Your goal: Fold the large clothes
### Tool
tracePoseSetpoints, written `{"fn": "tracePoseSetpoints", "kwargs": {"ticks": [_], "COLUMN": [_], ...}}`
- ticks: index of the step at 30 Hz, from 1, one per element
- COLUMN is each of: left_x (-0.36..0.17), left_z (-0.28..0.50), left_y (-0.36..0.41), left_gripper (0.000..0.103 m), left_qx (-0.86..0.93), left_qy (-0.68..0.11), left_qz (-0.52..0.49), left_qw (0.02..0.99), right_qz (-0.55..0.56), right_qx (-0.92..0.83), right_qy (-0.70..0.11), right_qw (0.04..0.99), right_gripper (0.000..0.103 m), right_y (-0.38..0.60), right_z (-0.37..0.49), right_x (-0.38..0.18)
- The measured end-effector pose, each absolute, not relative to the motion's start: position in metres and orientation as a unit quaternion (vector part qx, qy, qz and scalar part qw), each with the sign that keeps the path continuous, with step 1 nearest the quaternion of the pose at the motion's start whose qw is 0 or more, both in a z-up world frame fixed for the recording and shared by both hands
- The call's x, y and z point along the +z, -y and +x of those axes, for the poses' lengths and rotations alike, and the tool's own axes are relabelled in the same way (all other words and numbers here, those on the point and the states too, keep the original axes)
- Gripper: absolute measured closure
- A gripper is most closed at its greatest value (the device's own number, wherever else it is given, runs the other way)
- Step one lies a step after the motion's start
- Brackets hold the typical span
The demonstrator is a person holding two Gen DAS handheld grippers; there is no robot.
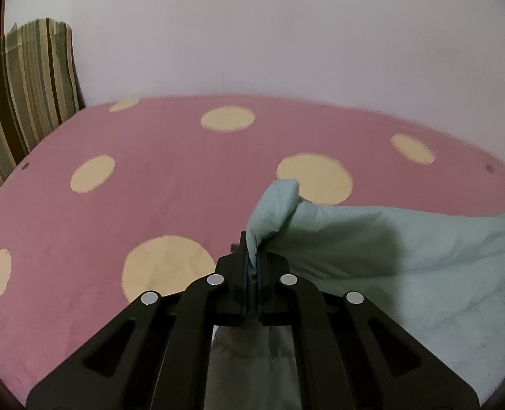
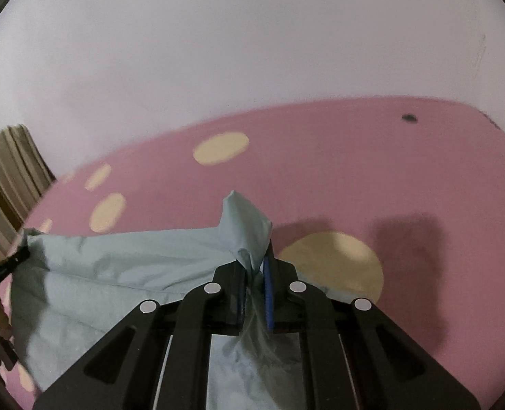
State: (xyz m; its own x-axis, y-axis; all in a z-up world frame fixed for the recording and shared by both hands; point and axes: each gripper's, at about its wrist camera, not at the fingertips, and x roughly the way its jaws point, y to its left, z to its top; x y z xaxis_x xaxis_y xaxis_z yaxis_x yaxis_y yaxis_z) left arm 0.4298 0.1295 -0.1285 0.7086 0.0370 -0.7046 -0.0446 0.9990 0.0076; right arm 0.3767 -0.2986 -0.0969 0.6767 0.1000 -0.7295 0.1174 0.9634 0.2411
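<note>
Each hand-held gripper, left and right, is clamped on a corner of the pale green garment raised over the spotted pink bed; carrying both corners level, edge taut, probably keeps the fold square.

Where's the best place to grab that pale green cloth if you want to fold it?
At its corners, coming from above the spotted pink cover. The pale green cloth is pinched that way now: left gripper and right gripper each shut on a bunched corner, leaving the edge between them fairly straight, likely easy to lay over.
</note>
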Motion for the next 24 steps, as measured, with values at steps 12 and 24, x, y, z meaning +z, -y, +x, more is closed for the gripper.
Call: {"fn": "tracePoseSetpoints", "kwargs": {"ticks": [12,24], "left_x": [-0.207,-0.146], "left_z": [0.452,0.416], "left_y": [-0.127,-0.128], "left_gripper": [0.099,0.065], "left_qx": [0.071,0.084], "left_qy": [-0.423,-0.383], "left_qz": [0.012,0.012], "left_qw": [0.903,0.920], "right_qz": [0.140,0.127], "right_qx": [-0.028,-0.034], "right_qy": [-0.450,-0.425], "right_qw": [0.882,0.896], "right_gripper": [0.092,0.062], "right_y": [0.299,0.290], "right_z": [0.398,0.384], "right_x": [-0.170,-0.114]}}
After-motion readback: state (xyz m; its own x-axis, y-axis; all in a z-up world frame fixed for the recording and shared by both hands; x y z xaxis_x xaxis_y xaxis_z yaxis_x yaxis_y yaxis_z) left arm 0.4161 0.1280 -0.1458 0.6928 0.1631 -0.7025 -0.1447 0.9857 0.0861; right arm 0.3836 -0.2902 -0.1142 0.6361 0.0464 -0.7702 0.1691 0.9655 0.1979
